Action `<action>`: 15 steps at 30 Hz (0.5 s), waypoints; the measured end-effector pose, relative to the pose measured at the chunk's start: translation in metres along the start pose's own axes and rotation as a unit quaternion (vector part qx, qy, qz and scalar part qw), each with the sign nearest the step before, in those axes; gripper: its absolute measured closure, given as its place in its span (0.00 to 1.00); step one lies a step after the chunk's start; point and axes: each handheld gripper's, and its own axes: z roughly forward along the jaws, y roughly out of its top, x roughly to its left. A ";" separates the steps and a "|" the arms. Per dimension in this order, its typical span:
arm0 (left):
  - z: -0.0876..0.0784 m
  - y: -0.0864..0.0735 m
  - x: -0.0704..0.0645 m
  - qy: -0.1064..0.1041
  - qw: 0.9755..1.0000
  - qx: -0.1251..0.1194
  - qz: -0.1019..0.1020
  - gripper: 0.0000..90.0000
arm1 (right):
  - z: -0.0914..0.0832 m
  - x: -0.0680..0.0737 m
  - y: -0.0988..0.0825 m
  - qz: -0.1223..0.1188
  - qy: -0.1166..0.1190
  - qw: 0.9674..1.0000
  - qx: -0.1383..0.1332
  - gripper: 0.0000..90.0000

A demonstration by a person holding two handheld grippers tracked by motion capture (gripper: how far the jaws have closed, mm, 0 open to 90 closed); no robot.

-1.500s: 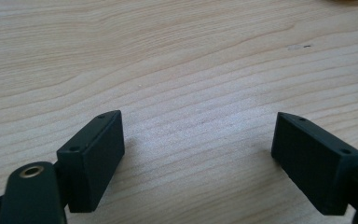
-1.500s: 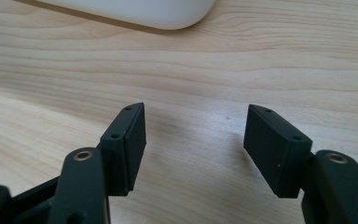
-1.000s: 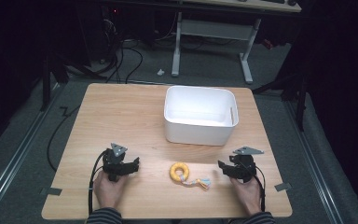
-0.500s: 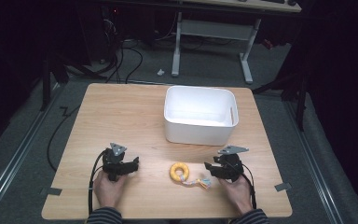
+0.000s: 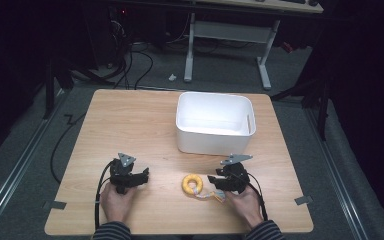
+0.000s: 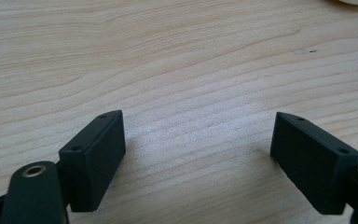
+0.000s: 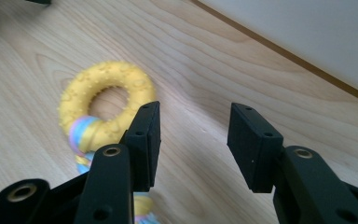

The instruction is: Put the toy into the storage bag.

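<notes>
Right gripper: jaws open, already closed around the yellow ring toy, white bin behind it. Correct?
Not quite. The right gripper is open, but the yellow ring toy lies outside its jaws, beside one; bare table between them, per the right gripper view. White bin is behind.

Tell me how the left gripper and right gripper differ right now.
The left gripper has only bare table between its jaws; the right gripper sits beside the yellow ring toy, one jaw overlapping the ring in the right gripper view. The left gripper's jaws stand wider apart than the right gripper's. The right gripper is nearer the white bin. Both are open, low over the table, and hold nothing.
</notes>
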 end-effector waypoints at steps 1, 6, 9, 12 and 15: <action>0.000 0.000 0.000 0.000 1.000 0.000 0.000 0.20 | 0.001 0.005 0.004 -0.006 0.003 1.000 0.004 0.61; 0.000 0.000 0.000 0.000 1.000 0.000 0.000 0.20 | 0.007 0.012 0.012 -0.018 0.017 1.000 0.009 0.61; 0.000 0.000 0.000 0.000 1.000 0.000 0.000 0.20 | 0.011 0.016 0.016 -0.023 0.020 0.999 0.017 0.61; 0.000 0.000 0.000 0.000 1.000 0.000 0.000 0.20 | 0.013 0.019 0.018 -0.026 0.022 0.999 0.022 0.61; 0.000 0.000 0.000 0.000 1.000 0.000 0.000 0.20 | 0.018 0.023 0.021 -0.028 0.022 0.999 0.027 0.60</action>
